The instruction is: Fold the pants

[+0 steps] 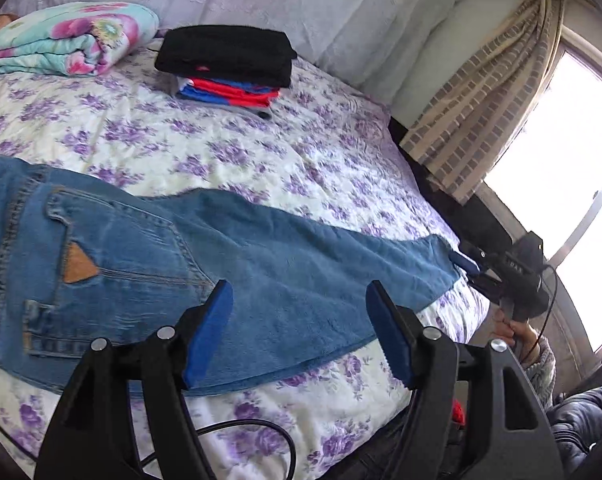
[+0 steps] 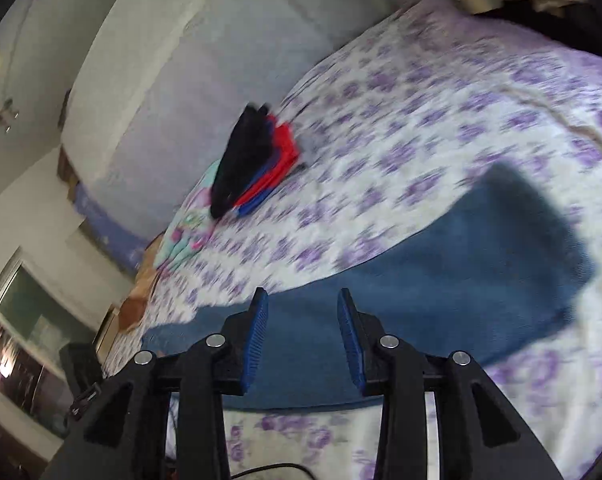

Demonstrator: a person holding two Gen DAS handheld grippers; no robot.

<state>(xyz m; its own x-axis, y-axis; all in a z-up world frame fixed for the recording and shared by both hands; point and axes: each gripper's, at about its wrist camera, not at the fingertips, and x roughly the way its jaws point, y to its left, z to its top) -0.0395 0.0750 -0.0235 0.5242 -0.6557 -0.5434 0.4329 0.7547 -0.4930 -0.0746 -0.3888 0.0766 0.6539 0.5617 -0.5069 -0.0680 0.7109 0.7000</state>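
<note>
Above the jeans (image 1: 229,264) on the bedspread (image 1: 261,152), left tongs (image 1: 301,332) and right tongs (image 2: 303,338) both agape, empty.

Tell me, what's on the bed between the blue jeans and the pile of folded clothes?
Nothing. In the left wrist view, only bare flowered bedspread lies between the jeans and the pile of folded clothes. The blurry right wrist view shows the same.

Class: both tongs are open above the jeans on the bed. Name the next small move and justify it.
Probably lower the right tongs onto the leg-hem end of the jeans and close. Both tongs, including the left tongs, hold nothing, and the jeans lie flat at full length on the bedspread.
</note>
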